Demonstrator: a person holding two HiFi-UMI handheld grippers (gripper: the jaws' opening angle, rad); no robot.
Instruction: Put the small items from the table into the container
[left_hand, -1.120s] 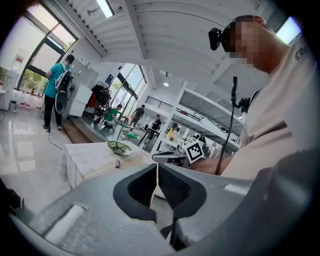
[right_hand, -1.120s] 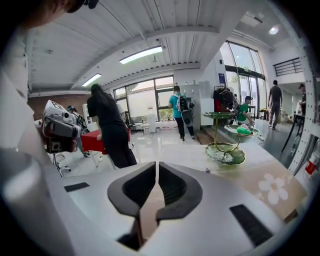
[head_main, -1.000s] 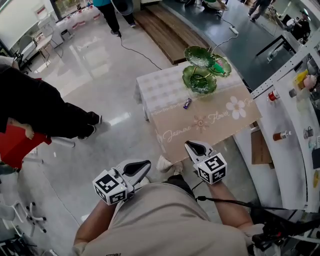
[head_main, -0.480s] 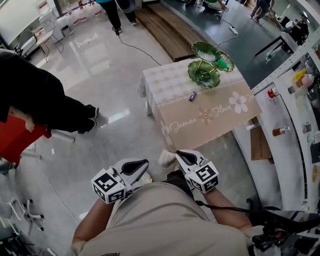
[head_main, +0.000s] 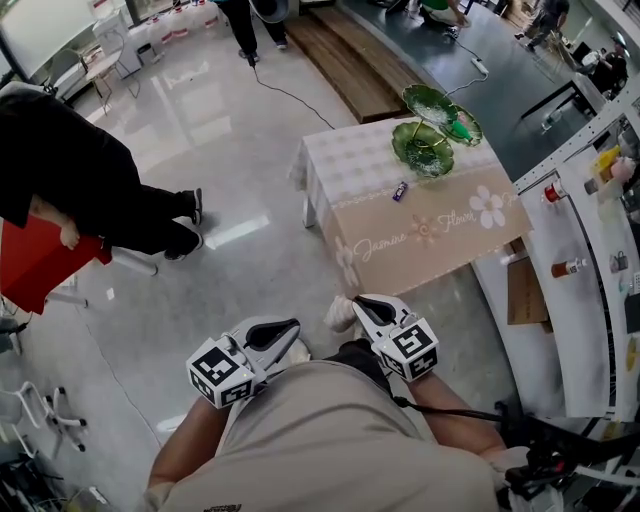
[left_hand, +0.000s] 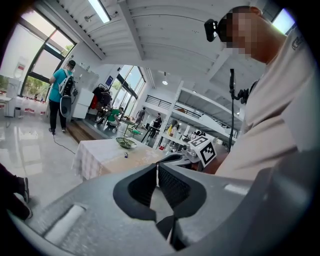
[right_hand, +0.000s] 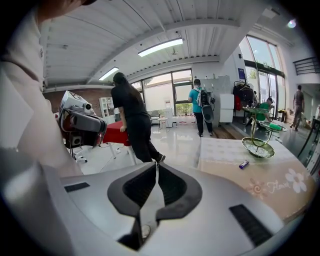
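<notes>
Head view: both tools sit low in the frame, tight against the person's shirt. The left hand-held gripper (head_main: 292, 328) is at lower centre-left, with its marker cube towards the bottom edge. The right hand-held gripper (head_main: 360, 301) is just right of it, nose pointing up the frame. The two are near each other but apart.

In its own view the left hand-held gripper (left_hand: 157, 167) has its pads pressed together at the tips, with nothing between them. The right hand-held gripper (right_hand: 157, 169) shows the same in its view: jaws narrow, tips meeting, nothing held.

Up the frame stands the counter (head_main: 410, 262), draped in a beige cloth with flower print, well apart from both tools. One small purple item (head_main: 401, 190) lies on the cloth near the counter's middle. It also shows in the left gripper view (left_hand: 126, 155) and, at right, in the right gripper view (right_hand: 243, 164).

The container, a green stand (head_main: 424, 150) of leaf-shaped dishes, rises at the counter's far end, just beyond the purple item. The item is near it but not touching.

At left of the frame a person in black (head_main: 70, 165) leans by something red (head_main: 35, 265) on the shiny floor (head_main: 230, 150).
</notes>
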